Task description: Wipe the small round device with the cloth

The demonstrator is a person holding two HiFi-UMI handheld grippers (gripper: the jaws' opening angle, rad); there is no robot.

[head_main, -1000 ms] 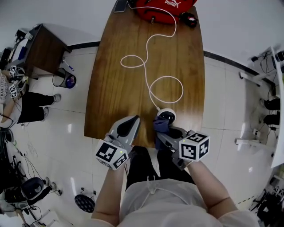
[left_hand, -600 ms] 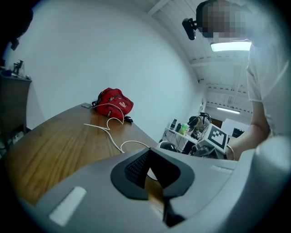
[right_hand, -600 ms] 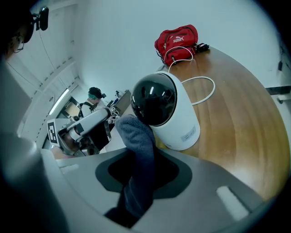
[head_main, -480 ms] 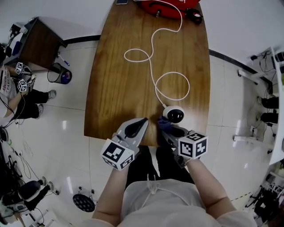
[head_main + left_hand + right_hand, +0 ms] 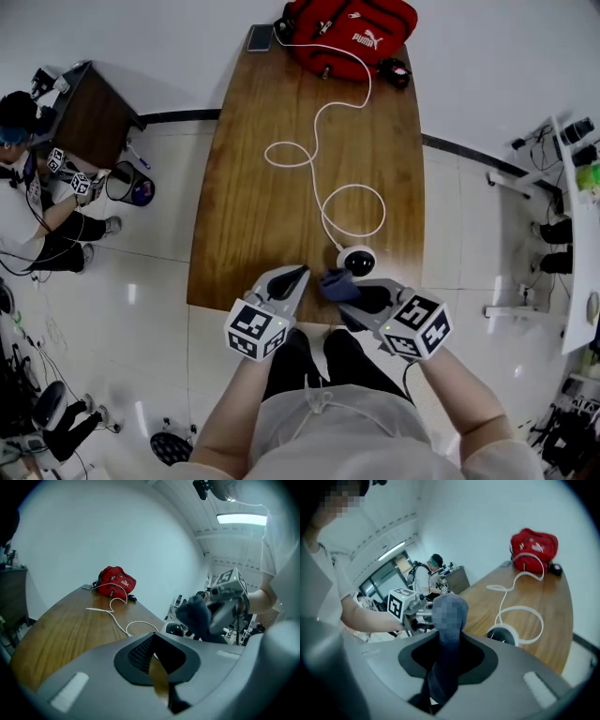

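My two grippers sit at the near edge of the one wooden bench (image 5: 272, 187): the left gripper (image 5: 294, 276) has its jaws pressed together on nothing, while the right gripper (image 5: 356, 293) is clamped on the single dark blue cloth (image 5: 336, 283). The one small round device (image 5: 359, 260) stands near the bench's near right edge, at the end of a single looping white cable (image 5: 314, 155), with the cloth just beside it on its near-left; I cannot tell whether they touch. One red bag (image 5: 352, 33) and one phone (image 5: 259, 38) lie at the far end.
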